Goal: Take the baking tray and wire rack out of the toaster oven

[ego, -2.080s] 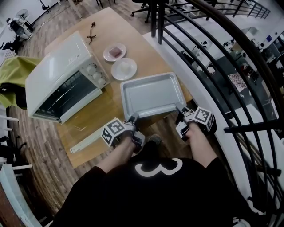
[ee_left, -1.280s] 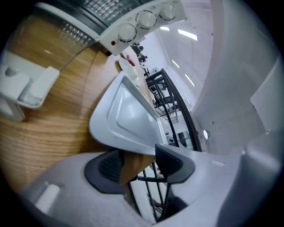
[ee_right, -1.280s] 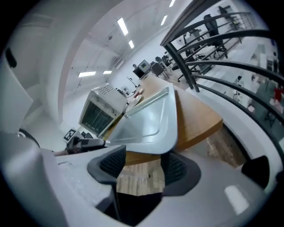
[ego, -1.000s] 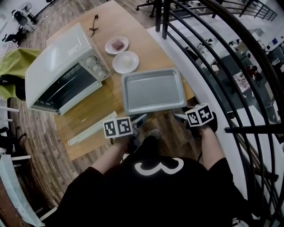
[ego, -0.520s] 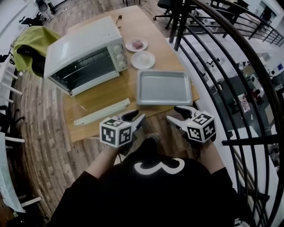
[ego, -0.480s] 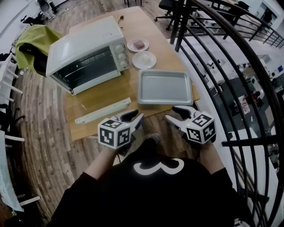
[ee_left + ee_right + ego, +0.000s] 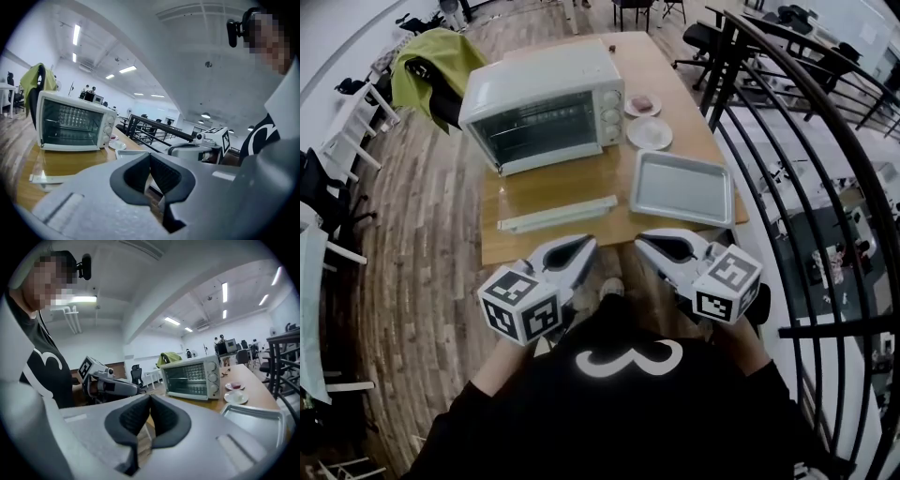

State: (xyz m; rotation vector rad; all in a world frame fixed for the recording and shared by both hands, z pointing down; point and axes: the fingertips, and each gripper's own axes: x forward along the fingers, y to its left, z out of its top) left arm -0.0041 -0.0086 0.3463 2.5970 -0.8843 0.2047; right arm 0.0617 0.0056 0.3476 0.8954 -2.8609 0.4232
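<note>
Left tongs [image 7: 588,243], right tongs [image 7: 640,239] just closed empty — tray [image 7: 682,187] on table [image 7: 619,226].

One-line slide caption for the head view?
Shut, empty left gripper and right gripper hover short of the table; baking tray lies near the open toaster oven.

Left gripper [image 7: 584,244] and right gripper [image 7: 643,243] point level, jaws just closed empty.

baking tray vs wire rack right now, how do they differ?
The baking tray lies out on the table; the wire rack sits inside the toaster oven. The baking tray is a solid, rimmed pan; the wire rack is thin bars. Shared: both lie flat, and neither is gripped.
</note>
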